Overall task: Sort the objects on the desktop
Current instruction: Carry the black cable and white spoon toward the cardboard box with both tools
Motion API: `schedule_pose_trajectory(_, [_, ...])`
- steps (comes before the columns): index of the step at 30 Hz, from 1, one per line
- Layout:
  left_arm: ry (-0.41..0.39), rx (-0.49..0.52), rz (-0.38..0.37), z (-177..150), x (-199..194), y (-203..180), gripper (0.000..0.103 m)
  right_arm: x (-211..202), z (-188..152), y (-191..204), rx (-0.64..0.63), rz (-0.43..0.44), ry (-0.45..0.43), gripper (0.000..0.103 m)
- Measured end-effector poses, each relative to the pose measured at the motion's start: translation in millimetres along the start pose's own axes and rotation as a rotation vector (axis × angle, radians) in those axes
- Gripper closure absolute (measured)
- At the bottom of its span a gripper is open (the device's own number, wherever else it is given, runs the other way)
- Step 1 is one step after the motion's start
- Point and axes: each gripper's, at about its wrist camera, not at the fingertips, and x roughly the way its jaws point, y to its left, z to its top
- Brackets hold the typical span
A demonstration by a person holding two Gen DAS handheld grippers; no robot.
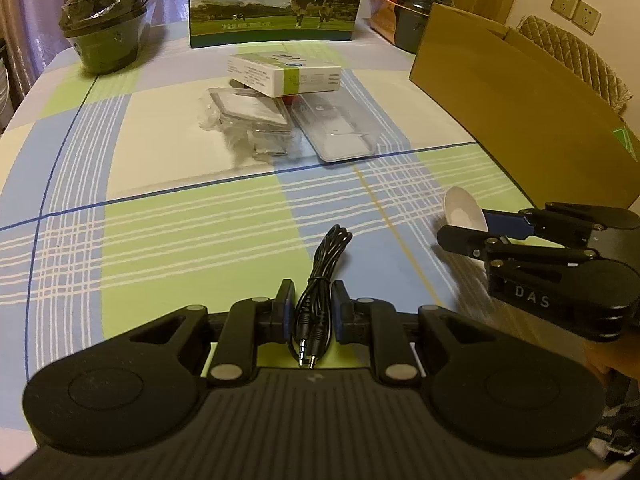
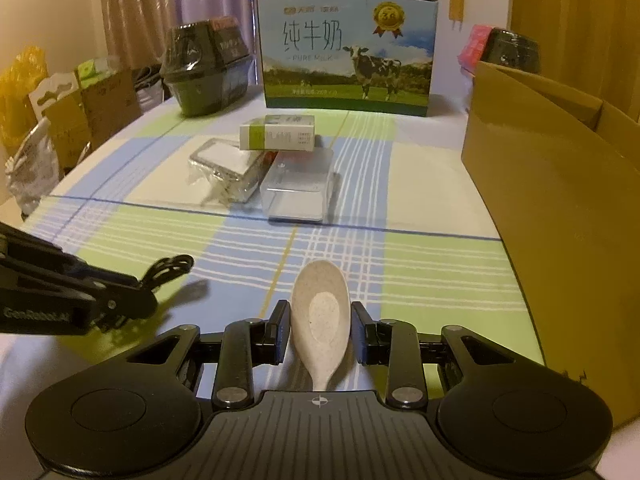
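My left gripper (image 1: 313, 300) is shut on a coiled black audio cable (image 1: 320, 280), whose loop sticks out forward and whose two jack plugs point back toward the camera. My right gripper (image 2: 319, 320) is shut on a speckled beige spoon (image 2: 319, 320), bowl forward, handle toward the camera. In the left wrist view the right gripper (image 1: 472, 228) shows at the right with the spoon (image 1: 464, 210) in it. In the right wrist view the left gripper (image 2: 136, 292) is at the left with the cable (image 2: 170, 268). Both hang just above the checked tablecloth (image 1: 160, 240).
Mid-table lie a white-green carton (image 1: 284, 74) on top of a wrapped clear case (image 1: 248, 116) and a clear plastic box (image 1: 336, 128). An open cardboard box (image 1: 520, 108) stands right. A milk carton box (image 2: 346, 56) and dark wrapped tubs (image 2: 204, 72) line the back.
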Motion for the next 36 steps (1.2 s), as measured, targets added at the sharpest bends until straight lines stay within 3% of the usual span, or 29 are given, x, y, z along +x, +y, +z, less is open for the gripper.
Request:
schedule_pose_trajectory(16, [-0.027, -0.06, -0.015, -8, -22, -6, 0.088, -42, 1, -2, 0.069, 0.015, -0.021, 0.075])
schedule_pose_trajectory(29, [-0.086, -0.188, -0.002, -14, -80, -21, 0.088, -100, 21, -7, 0.081, 0.011, -0.122, 0.075])
schedule_pose_trajectory(36, [-0.139, -0.175, -0.005, -2, -113, -48, 0.088, -135, 28, -19, 0.095, 0.002, -0.176, 0.075])
